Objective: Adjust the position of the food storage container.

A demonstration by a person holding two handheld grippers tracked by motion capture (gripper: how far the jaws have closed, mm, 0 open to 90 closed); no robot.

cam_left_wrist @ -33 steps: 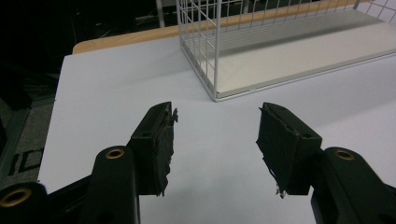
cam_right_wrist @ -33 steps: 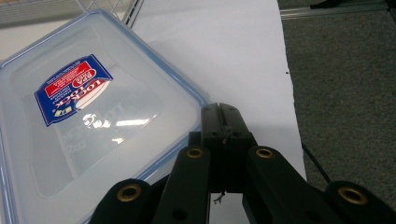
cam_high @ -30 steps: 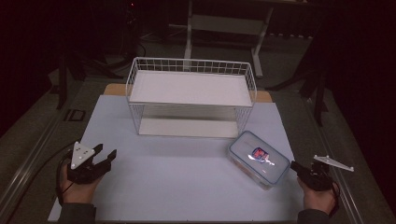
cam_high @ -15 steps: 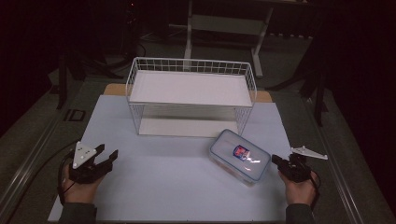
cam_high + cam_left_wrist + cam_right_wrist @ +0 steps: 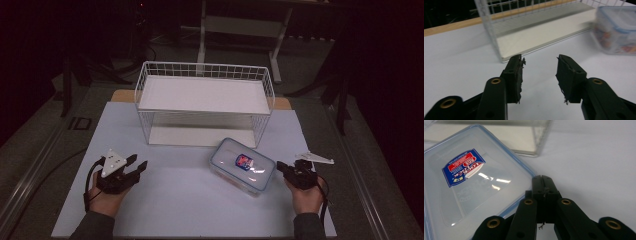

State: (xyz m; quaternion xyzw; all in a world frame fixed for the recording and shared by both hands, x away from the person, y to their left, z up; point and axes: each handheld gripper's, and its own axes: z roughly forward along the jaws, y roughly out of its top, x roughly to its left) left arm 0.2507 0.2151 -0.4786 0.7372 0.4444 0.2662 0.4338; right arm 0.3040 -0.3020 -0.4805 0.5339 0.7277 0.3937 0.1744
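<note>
A clear plastic container [image 5: 242, 165] with a blue-rimmed lid and a blue and red label lies on the white mat [image 5: 175, 205], just in front of the white wire rack [image 5: 205, 66]. My right gripper [image 5: 280, 167] is shut and empty, its tip against the container's right side; in the right gripper view the shut gripper [image 5: 543, 178] sits beside the container's lid [image 5: 474, 177]. My left gripper [image 5: 136, 166] hovers low at the mat's left. Its jaws have just been closing but still stand apart with nothing between them [image 5: 540, 60]. It points toward the rack [image 5: 536, 27] and the container [image 5: 616, 30].
The rack has a white upper shelf and a white base, both bare, and stands at the back of the mat. A wooden table edge [image 5: 122, 95] shows behind the mat. Beyond it are a dark floor and a metal desk frame [image 5: 240, 25].
The container has slid left across the mat with my shut right gripper close behind it. My left gripper has moved right and its jaws have narrowed.
</note>
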